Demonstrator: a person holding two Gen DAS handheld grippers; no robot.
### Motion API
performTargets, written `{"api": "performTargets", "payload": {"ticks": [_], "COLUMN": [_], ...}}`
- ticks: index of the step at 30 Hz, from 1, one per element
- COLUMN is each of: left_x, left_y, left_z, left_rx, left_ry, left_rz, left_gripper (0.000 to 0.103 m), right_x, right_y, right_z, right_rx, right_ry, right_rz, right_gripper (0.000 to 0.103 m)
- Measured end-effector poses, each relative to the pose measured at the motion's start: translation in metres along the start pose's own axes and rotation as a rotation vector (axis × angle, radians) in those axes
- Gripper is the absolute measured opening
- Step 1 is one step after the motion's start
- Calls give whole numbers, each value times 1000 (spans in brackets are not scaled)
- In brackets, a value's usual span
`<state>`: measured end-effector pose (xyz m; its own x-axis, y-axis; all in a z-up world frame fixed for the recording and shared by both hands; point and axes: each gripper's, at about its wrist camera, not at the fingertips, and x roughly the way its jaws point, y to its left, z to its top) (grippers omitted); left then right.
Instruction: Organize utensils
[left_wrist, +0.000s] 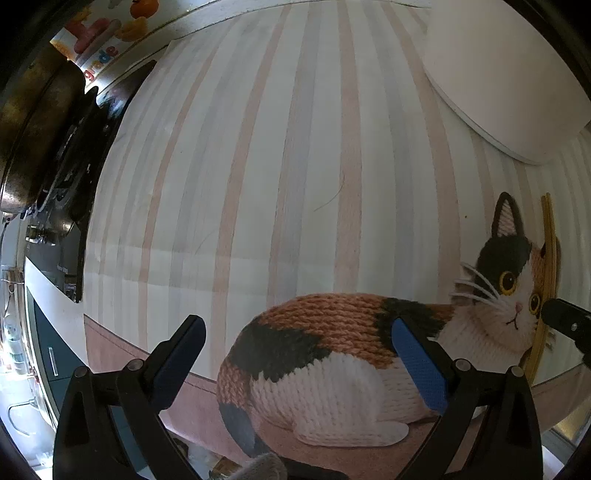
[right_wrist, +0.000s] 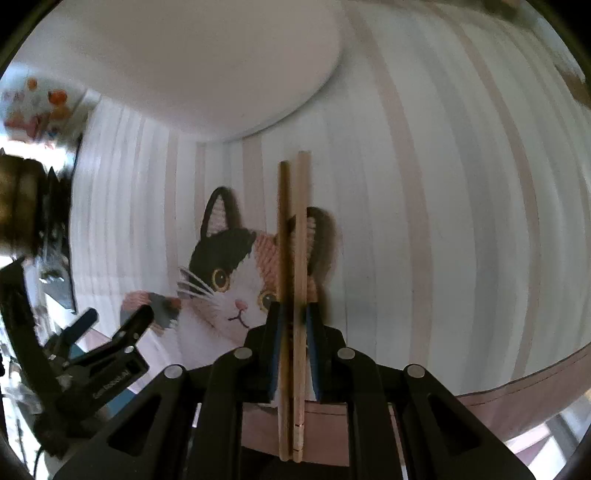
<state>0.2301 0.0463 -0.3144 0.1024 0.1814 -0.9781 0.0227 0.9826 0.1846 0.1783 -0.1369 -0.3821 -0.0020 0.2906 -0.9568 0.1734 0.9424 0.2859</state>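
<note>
A pair of wooden chopsticks (right_wrist: 293, 236) runs lengthwise between the blue pads of my right gripper (right_wrist: 293, 314), which is shut on them just above the striped placemat (right_wrist: 424, 184) with a calico cat print. In the left wrist view the chopsticks (left_wrist: 550, 258) show at the right edge over the cat's face, with a black fingertip of the right gripper (left_wrist: 565, 319) beside them. My left gripper (left_wrist: 295, 332) hovers open over the cat's body with nothing between its fingers. It also appears at the lower left of the right wrist view as the left gripper (right_wrist: 122, 321).
A white plate (right_wrist: 177, 66) lies on the mat beyond the cat, and the same plate (left_wrist: 509, 74) sits at the upper right of the left view. A dark pan on a stove (left_wrist: 33, 140) and a colourful printed box (left_wrist: 99, 40) lie left of the mat.
</note>
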Motion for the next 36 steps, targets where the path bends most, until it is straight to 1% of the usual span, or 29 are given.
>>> {"api": "performTargets", "payload": {"ticks": [3,5,8,9,11,12,13,17,19,21,23,24,25,26,27,28,30,33,36], "left_x": [0,-1,0,0,2,3,3,3,3,4,3,3,3,2,2,2,1,-13,-24], "left_y": [0,-1,-4,-5,-6,-6,-8,-11,-15,-16,-17,-18,-18,-19,-20,-20,-19,-25,-45], "left_z": [2,3,4,4,4,4,4,3,3,3,3,3,4,5,5,5,5,4,7], "left_rx": [3,8,12,14,18,20,20,31,33,33,37,40,42,42,41,37,31,31,92], "left_ry": [-1,-6,-7,-5,-1,1,2,-2,-2,-8,-12,-15,-18,-20,-21,-17,-9,-33,-54], "left_rz": [-8,-14,-19,-20,-18,-17,-16,-4,3,5,9,11,11,11,10,7,-17,-72,-115], "left_gripper": [103,103,103,103,103,103,103,103,103,103,103,103,103,103,103,103,103,102,102], "right_x": [1,1,-1,-1,-3,-6,-8,-7,-6,-3,-2,3,4,4,4,4,1,-9,-21], "right_y": [16,19,9,3,-4,-7,-9,-13,-10,4,10,18,26,29,31,32,26,2,-30], "right_z": [1,0,1,0,0,0,-1,-1,-1,3,4,5,6,7,8,8,10,8,7], "right_rx": [-61,-58,4,30,58,67,71,52,27,10,-22,-36,-65,-81,-87,-84,-66,-48,-3], "right_ry": [-7,-8,0,5,13,5,-7,9,4,1,10,25,18,22,24,23,20,19,23], "right_rz": [-82,-91,-30,8,63,80,76,29,-3,-31,-59,-93,-136,-159,-176,-181,-167,-212,-219], "right_gripper": [13,13,13,15,15,15,15,15,14,14,14,11,10,10,8,7,6,6,7]}}
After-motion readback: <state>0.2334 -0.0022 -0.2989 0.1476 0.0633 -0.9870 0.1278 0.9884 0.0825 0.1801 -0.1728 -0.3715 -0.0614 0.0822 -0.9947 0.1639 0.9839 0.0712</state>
